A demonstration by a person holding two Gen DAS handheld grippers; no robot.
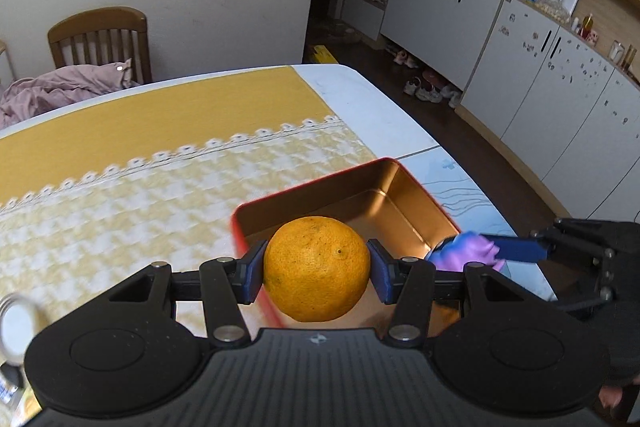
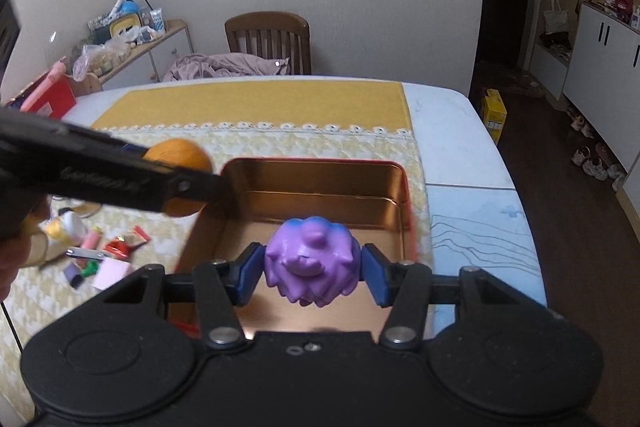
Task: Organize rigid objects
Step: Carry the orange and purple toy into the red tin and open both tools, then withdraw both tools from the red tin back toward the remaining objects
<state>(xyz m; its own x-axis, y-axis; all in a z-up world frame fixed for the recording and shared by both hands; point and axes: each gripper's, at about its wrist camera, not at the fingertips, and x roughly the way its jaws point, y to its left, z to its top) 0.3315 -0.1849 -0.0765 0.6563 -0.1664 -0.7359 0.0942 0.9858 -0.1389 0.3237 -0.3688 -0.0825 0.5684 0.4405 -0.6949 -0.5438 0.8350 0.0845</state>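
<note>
Holding an orange (image 1: pixel 317 269) in my left tool (image 1: pixel 316 271) at the tin's (image 2: pixel 404 195) left rim and a purple toy (image 2: pixel 310 269) in my right tool (image 2: pixel 310 273) above the empty tin; small clutter (image 2: pixel 100 259) left of the tin waits on the bench.

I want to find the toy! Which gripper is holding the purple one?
The right gripper holds the bumpy purple rubber toy over the copper-lined red tin box. The left gripper holds a round orange fruit instead.

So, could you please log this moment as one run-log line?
left gripper: shut on orange, over tin's left edge | right gripper: shut on purple toy, above open tin | tin: nothing inside yet
</note>
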